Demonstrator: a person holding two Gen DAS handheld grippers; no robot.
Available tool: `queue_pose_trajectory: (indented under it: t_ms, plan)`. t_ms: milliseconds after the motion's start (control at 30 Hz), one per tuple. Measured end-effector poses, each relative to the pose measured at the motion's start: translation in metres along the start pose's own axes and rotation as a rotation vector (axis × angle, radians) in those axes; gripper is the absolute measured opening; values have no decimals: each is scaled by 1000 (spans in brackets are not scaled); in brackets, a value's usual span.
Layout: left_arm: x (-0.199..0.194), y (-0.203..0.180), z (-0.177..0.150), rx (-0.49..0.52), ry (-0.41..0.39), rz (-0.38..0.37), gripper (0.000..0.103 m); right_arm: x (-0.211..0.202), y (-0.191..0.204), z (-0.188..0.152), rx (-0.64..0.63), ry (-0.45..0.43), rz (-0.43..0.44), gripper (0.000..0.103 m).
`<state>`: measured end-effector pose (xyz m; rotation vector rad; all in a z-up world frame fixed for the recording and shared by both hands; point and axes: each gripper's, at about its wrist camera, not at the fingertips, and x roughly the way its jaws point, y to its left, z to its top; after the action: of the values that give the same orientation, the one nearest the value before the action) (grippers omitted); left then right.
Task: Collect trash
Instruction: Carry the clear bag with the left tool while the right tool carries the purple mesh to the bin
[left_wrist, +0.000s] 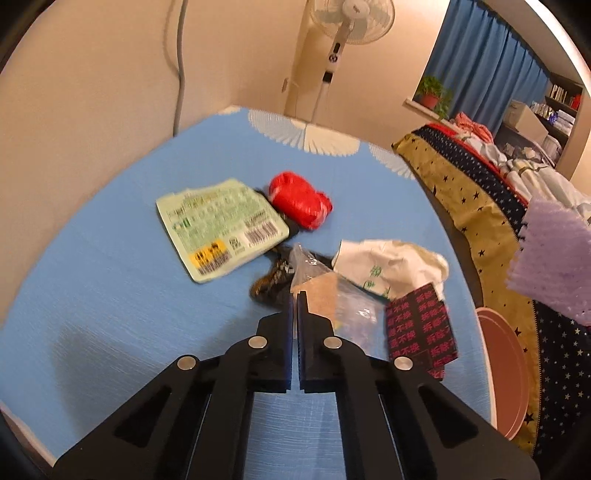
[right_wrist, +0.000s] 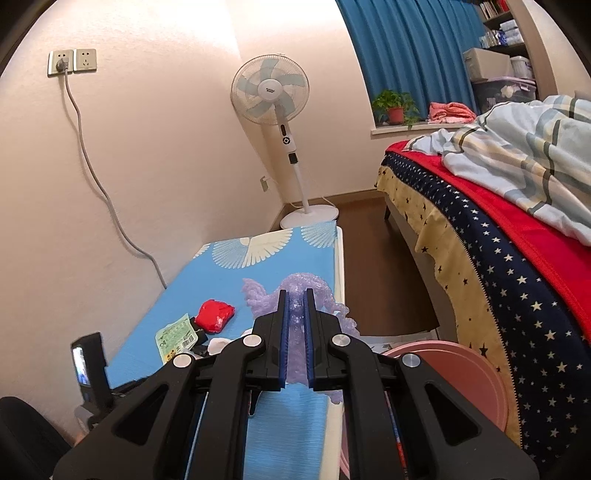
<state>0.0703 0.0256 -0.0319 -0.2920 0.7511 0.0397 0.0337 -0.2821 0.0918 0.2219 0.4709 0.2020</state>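
Your right claw (right_wrist: 295, 295) pinches crumpled lilac foam wrap (right_wrist: 295, 314); your left claw (left_wrist: 296, 295), pressed together, hangs over a clear plastic bag (left_wrist: 351, 302) on the blue-clothed counter (left_wrist: 110, 258)

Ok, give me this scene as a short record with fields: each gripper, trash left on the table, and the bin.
left gripper: shut, empty, over the blue table
right gripper: shut on purple foam
trash on table: green packet, red bag, white wrapper, clear plastic, black card
bin: pink bin beside table
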Motion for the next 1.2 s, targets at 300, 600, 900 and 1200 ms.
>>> queue_pose_trajectory:
  t_ms: [300,600,900,1200]
  plan:
    - [-30,-10,14,39,-91,13,1,-16,-5,3,-10,-25,-32,8]
    - [-54,-21,20,69,-142,-5,1,-31,-15,4,2,-45,-62,8]
    - [-72,-38,21,99,-178,-42,1,-45,-27,2,15,-54,-107,8]
    - [-83,-62,21,131,-205,-108,1,-53,-37,1,8,-62,-171,8]
